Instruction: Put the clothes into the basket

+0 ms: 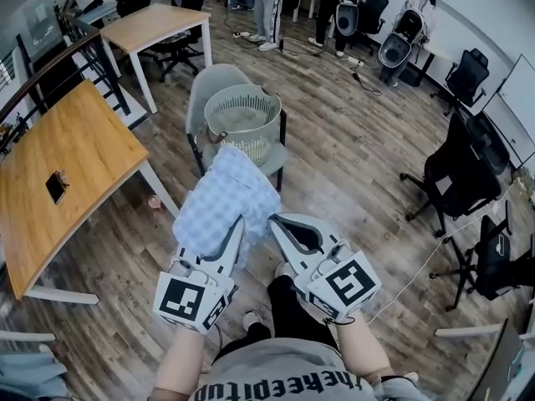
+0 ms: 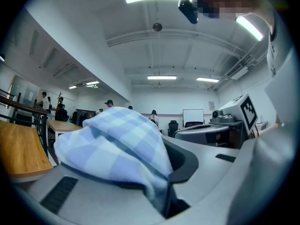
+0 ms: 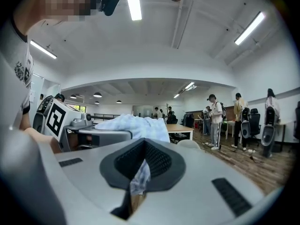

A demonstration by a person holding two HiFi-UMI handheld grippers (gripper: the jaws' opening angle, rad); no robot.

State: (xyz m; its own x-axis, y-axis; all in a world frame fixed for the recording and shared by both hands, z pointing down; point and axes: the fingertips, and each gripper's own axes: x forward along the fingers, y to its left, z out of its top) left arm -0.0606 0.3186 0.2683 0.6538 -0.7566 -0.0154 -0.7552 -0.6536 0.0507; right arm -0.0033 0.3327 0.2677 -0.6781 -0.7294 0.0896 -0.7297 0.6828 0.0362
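Left gripper: jaws nearly together, pinching a thick fold of the blue checked shirt, which drapes over its top. Right gripper: jaws closed on a thin edge of the same shirt. I hold it bunched in the air between both grippers, not in the white laundry basket, which stands just beyond on a grey chair.

My cloth is pale blue-and-white check; the basket is cream; its chair grey; my left gripper and right gripper are pale grey, with black-and-white markers; the table orange wood.
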